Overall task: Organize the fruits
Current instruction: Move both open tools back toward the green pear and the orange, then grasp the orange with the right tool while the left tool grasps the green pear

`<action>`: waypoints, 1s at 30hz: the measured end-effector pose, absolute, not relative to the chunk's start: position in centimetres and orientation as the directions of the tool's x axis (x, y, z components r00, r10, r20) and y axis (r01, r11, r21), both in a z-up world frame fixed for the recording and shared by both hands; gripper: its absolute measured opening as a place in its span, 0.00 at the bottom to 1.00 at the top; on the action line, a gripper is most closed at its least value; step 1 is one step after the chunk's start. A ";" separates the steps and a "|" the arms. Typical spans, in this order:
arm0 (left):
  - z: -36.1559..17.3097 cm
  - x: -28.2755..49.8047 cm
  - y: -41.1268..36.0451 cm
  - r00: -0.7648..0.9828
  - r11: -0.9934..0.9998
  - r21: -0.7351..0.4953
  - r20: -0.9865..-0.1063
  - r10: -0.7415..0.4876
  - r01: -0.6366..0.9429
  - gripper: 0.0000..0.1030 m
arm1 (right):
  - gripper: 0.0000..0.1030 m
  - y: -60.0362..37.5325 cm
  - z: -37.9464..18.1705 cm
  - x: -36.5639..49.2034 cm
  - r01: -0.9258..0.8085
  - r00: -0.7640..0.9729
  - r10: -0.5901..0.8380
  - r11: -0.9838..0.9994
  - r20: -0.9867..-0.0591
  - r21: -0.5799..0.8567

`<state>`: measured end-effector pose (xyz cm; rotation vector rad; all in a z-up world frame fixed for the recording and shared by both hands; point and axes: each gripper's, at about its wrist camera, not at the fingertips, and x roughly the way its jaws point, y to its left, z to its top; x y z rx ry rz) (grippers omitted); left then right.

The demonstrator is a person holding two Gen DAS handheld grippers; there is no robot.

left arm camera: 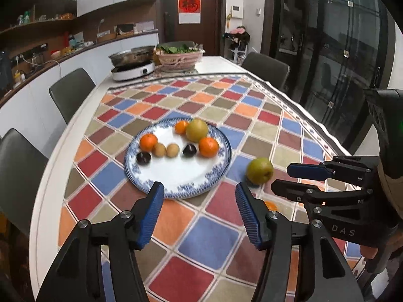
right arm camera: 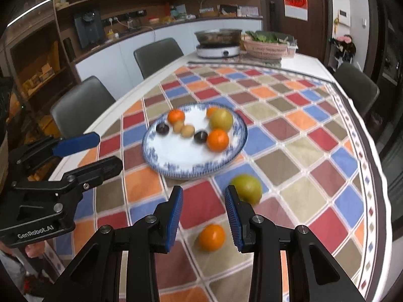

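Note:
A blue-rimmed white plate (left arm camera: 176, 176) (right arm camera: 181, 156) on the checked tablecloth holds a green pear (left arm camera: 197, 130), oranges (left arm camera: 208, 147), two dark plums (left arm camera: 143, 157) and two small brown fruits (left arm camera: 172, 149). A second green pear (left arm camera: 260, 170) (right arm camera: 246, 188) lies on the cloth right of the plate. A loose orange (right arm camera: 211, 237) lies near the front, below and between my right gripper's fingers. My left gripper (left arm camera: 200, 212) is open and empty, just short of the plate's near rim. My right gripper (right arm camera: 204, 216) is open and empty above the loose orange; in the left wrist view it (left arm camera: 289, 178) is beside the pear.
A hot-pot cooker (left arm camera: 133, 68) and a pink basket of greens (left arm camera: 180, 56) stand at the table's far end. Grey chairs (left arm camera: 70, 93) line the left side and one (left arm camera: 267, 69) the right. The table's edge runs close on the right.

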<state>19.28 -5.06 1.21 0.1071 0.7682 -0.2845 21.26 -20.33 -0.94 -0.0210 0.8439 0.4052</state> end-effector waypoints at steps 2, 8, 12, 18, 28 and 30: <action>0.6 19.0 -5.2 0.670 0.956 -0.013 -0.711 -0.215 0.294 0.56 | 0.34 -20.5 -1.7 20.7 -0.353 0.579 0.338 0.924 -0.742 0.146; -1.5 18.6 -5.6 0.626 0.954 -0.024 -0.749 -0.214 0.298 0.56 | 0.34 -20.9 -4.2 20.2 -0.329 0.533 0.330 0.929 -0.779 0.169; -2.7 18.7 -5.8 0.601 0.953 -0.023 -0.771 -0.209 0.303 0.56 | 0.34 -20.7 -5.5 20.2 -0.322 0.511 0.316 0.933 -0.799 0.163; -4.1 18.9 -6.0 0.574 0.950 -0.020 -0.793 -0.205 0.311 0.56 | 0.34 -20.3 -6.8 20.6 -0.313 0.486 0.297 0.937 -0.822 0.154; -5.0 19.4 -6.0 0.560 0.951 -0.015 -0.805 -0.196 0.310 0.56 | 0.34 -19.5 -8.6 21.7 -0.311 0.459 0.257 0.943 -0.851 0.117; -5.0 19.5 -6.0 0.561 0.950 -0.015 -0.804 -0.197 0.311 0.56 | 0.34 -19.4 -8.8 21.7 -0.314 0.456 0.254 0.943 -0.853 0.113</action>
